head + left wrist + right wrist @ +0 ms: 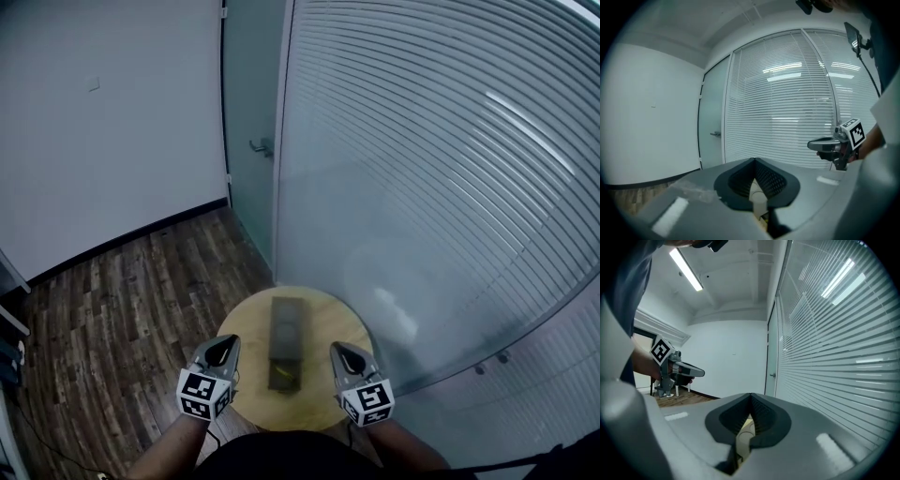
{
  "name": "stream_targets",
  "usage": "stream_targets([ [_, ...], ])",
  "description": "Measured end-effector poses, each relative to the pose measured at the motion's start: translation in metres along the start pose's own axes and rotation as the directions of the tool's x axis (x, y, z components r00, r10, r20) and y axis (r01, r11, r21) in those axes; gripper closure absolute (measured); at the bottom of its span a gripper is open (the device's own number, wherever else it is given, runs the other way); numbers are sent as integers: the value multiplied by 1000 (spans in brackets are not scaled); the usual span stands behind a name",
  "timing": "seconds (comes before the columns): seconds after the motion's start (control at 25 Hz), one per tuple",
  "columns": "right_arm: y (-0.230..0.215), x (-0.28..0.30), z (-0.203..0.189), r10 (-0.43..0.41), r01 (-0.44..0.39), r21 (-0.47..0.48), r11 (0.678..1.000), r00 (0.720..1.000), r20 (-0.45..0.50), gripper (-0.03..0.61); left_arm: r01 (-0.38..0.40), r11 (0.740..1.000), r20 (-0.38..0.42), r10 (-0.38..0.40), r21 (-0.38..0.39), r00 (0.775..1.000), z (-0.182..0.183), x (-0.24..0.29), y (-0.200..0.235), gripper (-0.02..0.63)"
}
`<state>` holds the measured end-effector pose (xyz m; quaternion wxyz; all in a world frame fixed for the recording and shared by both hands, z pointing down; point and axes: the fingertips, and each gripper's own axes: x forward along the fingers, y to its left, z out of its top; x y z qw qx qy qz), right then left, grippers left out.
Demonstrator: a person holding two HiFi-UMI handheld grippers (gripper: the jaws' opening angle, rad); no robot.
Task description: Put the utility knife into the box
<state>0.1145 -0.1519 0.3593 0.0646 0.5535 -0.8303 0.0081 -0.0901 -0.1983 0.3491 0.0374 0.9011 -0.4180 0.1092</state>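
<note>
Small office corner: dark wood plank floor (122,300), plain white wall (103,112) on the far left, a frosted glass door (248,112) with a metal handle (261,145), and a big curved glass wall (431,169) with horizontal stripes sweeping across the right side. In the middle sits a small round wooden table (244,328), right up against the glass.

On the table there's a long dark box (286,323), open on top and running near to far. At its near end lies something yellowish, which looks like the utility knife (284,376), so it's inside the box. It's too small to make out any more than that.

Both hand-held grippers hang over the near edge of the table, one on each side of the box and neither touching it. The left gripper (228,344) is just left of the box. Its own view shows the jaws closed tip to tip with nothing between them. The right gripper (339,350) is just right of the box and it's the same deal, jaws fully together and empty. Both point away from the person, roughly level, and each gripper shows up in the other's view.
</note>
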Motion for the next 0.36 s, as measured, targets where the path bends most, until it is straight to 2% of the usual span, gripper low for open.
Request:
stream_targets([
  [0.16, -5, -1, -3, -9, 9, 8, 1000, 1000, -13, 571, 12, 1000, -14, -12, 5, 1000, -4, 7, -1, 609],
  [0.36, -9, -3, -7, -24, 24, 27, 999, 999, -21, 571, 14, 1000, -20, -14, -24, 1000, -3, 10, -2, 609],
])
